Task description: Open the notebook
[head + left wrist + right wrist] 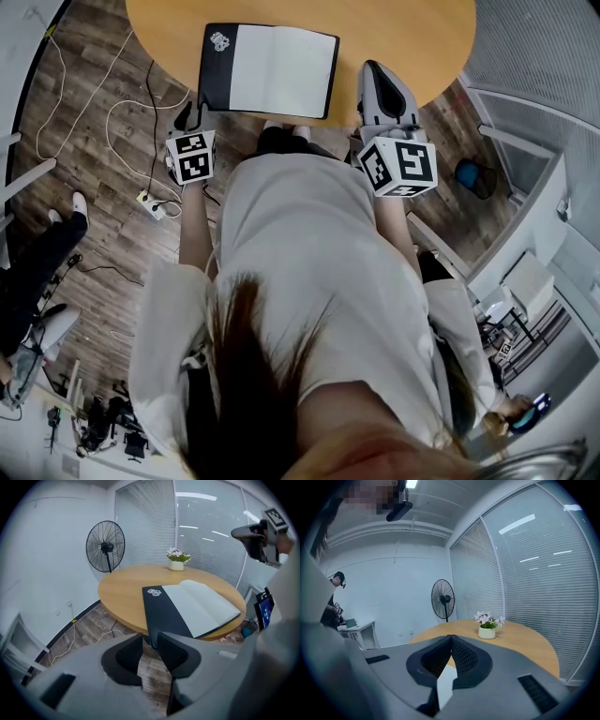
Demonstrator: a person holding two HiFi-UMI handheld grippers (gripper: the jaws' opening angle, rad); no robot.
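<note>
Notebook location: the notebook (pixel 272 70) lies flat and spread open on the round table (pixel 403 37). It is directly ahead of the left gripper (pixel 187 114), and its right edge is just beside the right gripper (pixel 373 70).
Notebook layout: the black cover (pixel 161 611) is the part nearest the left gripper's tips. The white pages (pixel 201 604) fan away from it toward the right gripper.
Weight, judged: light and thin; one gripper should lift a cover or a leaf.
Stiffness, judged: the cover looks like firm board and should swing as one piece. The pages are soft and will bend or crease if pinched hard.
Surface, judged: the cover looks smooth, so a shallow pinch may slip.
Grasp point, judged: the free edge of the cover at the table rim, closest to the left gripper's tips.
Left gripper state: released. The jaws stand partly apart, with bare floor showing through the gap.
Left gripper contact: the pads press on nothing. The near end of the cover sits just beyond the tips; whether it touches the inner jaw cannot be told.
Right gripper state: clenched, with the jaw tips (pixel 451 638) meeting.
Right gripper contact: empty; nothing is between the pads.
Task status, judged: the notebook already lies open.
</note>
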